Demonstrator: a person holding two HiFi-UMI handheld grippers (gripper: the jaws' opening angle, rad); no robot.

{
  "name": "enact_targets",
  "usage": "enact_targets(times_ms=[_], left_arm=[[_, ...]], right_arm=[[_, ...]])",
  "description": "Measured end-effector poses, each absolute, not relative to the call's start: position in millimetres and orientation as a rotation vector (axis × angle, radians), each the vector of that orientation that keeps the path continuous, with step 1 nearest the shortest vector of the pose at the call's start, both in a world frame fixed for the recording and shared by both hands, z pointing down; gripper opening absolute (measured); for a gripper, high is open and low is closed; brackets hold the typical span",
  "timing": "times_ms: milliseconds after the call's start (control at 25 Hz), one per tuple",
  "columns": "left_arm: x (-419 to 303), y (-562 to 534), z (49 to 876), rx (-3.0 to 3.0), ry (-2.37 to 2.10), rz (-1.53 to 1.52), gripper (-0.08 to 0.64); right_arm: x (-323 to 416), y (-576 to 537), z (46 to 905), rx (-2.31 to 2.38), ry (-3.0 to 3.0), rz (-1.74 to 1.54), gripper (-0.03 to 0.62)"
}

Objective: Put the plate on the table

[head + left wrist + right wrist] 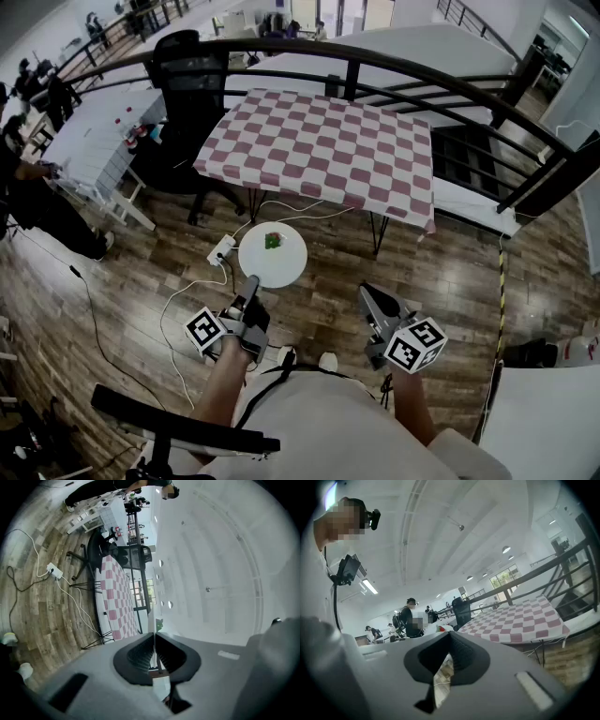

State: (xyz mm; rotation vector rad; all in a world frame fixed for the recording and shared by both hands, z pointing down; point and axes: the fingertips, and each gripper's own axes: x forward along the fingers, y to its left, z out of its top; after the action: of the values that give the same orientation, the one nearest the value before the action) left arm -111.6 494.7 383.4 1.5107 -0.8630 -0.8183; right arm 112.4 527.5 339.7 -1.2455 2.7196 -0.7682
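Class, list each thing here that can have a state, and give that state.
Plate: held in the air, level, not yet set down.
Left hand-held gripper: shut on the plate's near rim.
Right hand-held gripper: shut, holding nothing.
Green and red object: resting on the plate.
Table: covered with a checked cloth.

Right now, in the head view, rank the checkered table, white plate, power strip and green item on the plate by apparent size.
checkered table
white plate
power strip
green item
The last two look nearly alike, so that order is unsure.
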Motion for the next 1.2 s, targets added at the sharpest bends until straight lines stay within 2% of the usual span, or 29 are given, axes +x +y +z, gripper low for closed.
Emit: enact_targets(times_ms=[560,1200], left_arm=[[-167.4,484.1,384.9,1.505,-0.899,-0.834,0.018],[-238.6,474.5,409.7,1.512,-0.897,-0.808,0.018]], right_arm=[[81.2,524.1,332.5,-1.246,2.712,-0.723,0.008],[29.6,528.6,363.0,-1.343,2.696,-0.775,0.008]])
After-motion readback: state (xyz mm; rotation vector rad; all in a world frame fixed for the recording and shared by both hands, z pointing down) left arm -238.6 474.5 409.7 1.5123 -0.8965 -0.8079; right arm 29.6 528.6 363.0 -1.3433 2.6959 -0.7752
